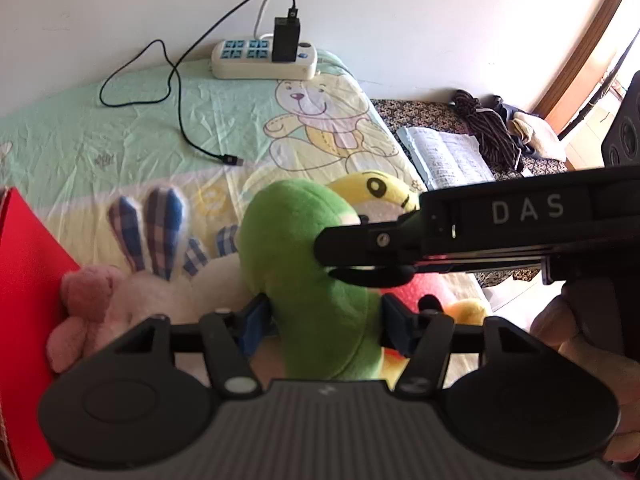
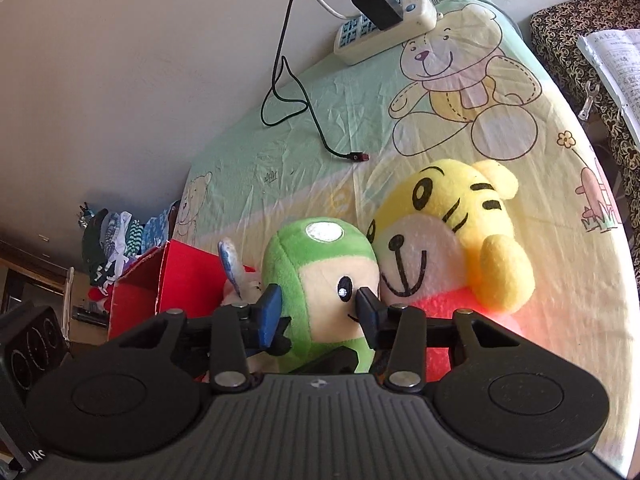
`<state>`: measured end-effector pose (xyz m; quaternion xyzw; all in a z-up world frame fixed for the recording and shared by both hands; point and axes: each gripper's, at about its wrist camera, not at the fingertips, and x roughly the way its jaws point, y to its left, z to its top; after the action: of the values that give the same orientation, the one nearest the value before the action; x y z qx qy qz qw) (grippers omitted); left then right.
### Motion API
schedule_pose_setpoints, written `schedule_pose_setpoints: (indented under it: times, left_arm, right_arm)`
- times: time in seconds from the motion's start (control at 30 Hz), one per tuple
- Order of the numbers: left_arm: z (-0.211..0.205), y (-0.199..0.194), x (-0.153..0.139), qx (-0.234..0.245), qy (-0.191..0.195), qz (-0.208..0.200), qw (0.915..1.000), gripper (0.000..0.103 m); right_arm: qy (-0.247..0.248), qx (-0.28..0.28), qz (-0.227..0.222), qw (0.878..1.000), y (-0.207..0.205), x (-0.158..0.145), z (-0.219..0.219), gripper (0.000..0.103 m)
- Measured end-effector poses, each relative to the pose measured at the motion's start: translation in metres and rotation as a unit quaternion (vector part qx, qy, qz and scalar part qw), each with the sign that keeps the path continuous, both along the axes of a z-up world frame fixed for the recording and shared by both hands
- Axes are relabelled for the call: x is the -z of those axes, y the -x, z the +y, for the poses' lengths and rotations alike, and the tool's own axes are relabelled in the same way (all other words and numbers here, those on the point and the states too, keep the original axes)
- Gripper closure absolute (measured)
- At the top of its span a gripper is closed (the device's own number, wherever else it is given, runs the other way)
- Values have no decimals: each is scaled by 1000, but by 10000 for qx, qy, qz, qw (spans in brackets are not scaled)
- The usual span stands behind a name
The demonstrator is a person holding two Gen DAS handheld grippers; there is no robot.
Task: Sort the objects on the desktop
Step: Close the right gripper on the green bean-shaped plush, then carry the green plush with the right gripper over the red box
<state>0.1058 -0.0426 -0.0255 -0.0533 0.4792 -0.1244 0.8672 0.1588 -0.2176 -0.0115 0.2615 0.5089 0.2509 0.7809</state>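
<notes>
A green plush toy (image 1: 296, 248) stands on the bear-print table cloth (image 1: 160, 136). My left gripper (image 1: 326, 322) is shut on its lower body from behind. My right gripper (image 2: 318, 312) is shut on its cream face (image 2: 332, 292); it shows in the left wrist view (image 1: 360, 256) coming in from the right. A yellow tiger plush (image 2: 448, 248) lies right beside the green toy, touching it. A pink-and-white rabbit plush (image 1: 132, 280) with checked blue ears lies to the left, against a red box (image 1: 28, 280).
A white power strip (image 1: 264, 58) with a black charger (image 1: 285, 38) sits at the table's far edge by the wall; its black cable (image 1: 188, 132) trails across the cloth. To the right, a patterned surface holds an open booklet (image 1: 448, 156) and clothes (image 1: 492, 128).
</notes>
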Motion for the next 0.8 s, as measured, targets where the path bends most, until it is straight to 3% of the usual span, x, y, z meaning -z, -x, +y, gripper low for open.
schedule_pose_setpoints:
  times: [0.23, 0.43, 0.6, 0.8]
  left_arm:
    - [1, 24, -22, 16, -100, -367, 9993, 43]
    - [15, 56, -53, -96, -247, -878, 9958, 43]
    - [45, 76, -75, -331, -336, -1153, 9922, 43]
    - [101, 100, -93, -540, -498, -1422, 9871, 43]
  right_arm:
    - [63, -40, -311, 9995, 15, -18, 2, 61]
    - [69, -143, -865, 9961, 38, -51, 17, 61]
    - [-39, -304, -1281, 9913, 52, -68, 45, 61]
    - [-279, -516, -1468, 9874, 60, -81, 96, 61]
